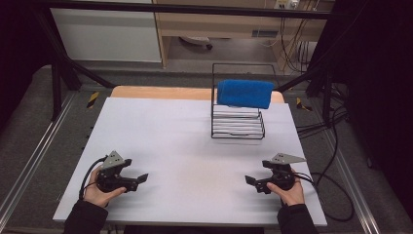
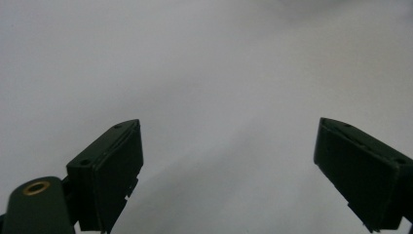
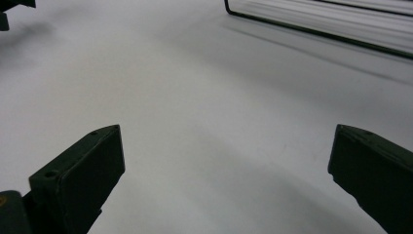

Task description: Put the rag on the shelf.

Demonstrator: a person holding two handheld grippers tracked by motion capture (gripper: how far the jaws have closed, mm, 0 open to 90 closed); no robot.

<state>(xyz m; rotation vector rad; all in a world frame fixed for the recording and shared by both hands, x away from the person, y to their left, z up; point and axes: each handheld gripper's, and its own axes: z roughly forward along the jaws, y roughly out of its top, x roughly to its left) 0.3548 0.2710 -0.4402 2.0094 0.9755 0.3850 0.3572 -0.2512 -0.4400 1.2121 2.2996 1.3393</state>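
Note:
A black wire rack stands on the white table at the back right, and a blue folded towel hangs over its top bar. My left gripper rests low at the front left, held by a hand, jaws pointing right. In the left gripper view it is open over bare table. My right gripper rests at the front right, jaws pointing left. Its own view shows the right gripper open with nothing between the fingers, and the wire rack's base at the top.
Cables trail off the table's right side onto the grey floor. A wooden strip lines the table's far edge. Black frame bars stand at the back left and right. The left gripper's tip peeks in at the right gripper view's corner.

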